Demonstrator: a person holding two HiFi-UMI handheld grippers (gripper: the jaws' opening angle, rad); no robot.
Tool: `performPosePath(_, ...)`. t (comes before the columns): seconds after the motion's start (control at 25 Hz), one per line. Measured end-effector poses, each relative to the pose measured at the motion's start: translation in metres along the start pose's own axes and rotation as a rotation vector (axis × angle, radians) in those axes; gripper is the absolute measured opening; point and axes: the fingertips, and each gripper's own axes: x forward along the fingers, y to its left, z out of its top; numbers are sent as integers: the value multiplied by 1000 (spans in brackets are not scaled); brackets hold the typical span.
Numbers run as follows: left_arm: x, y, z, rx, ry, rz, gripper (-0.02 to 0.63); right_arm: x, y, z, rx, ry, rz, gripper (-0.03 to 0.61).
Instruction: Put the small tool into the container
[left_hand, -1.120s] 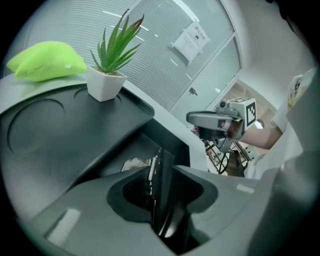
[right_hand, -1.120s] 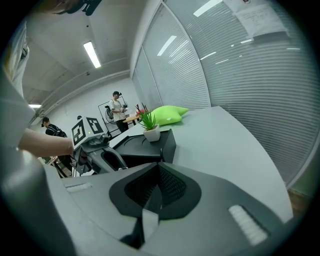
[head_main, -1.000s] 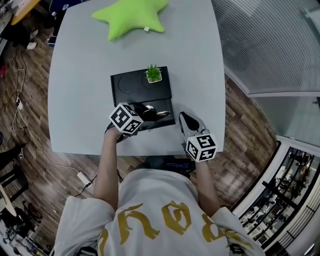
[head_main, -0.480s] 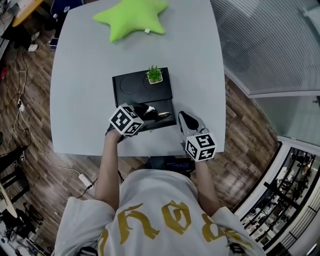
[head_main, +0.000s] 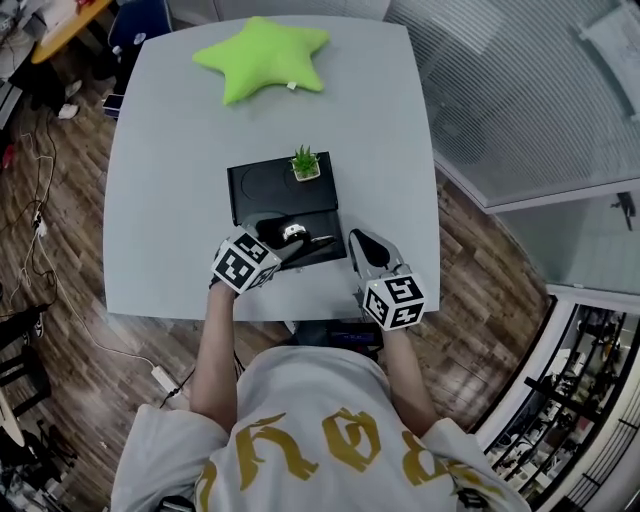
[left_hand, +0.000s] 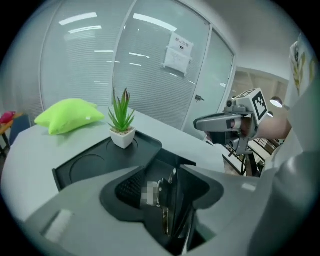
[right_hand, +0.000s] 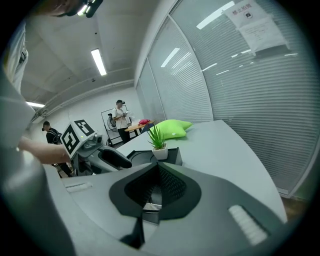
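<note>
The left gripper (left_hand: 169, 181) is clenched on the small metal tool (left_hand: 163, 207), whose long axis runs along the jaws. It hangs over the near compartment of the black container (head_main: 262, 186). The right gripper (right_hand: 150, 196), closed and empty, sits just right of the container on the desk (head_main: 160, 200).

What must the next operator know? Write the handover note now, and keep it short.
Left tongs: shut on the small metal tool, held at the near compartment of the black container.
Right tongs: shut and empty, over the table beside the container's right edge.
A potted plant stands on the container's far right corner.
Done: the tool is gripped and at the container.
Left: lower it, open the left tongs and let go. Whether the tool already touches the bottom cannot be told.
</note>
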Motion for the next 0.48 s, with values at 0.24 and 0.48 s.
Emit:
performPosePath(0.24, -23, -24, 30, -33, -156, 37, 172, -13, 14, 24, -36, -74, 2, 21)
performPosePath(0.48, -62, -34, 57, -132, -409, 121, 92, -30, 39, 38, -42, -109, 34, 21)
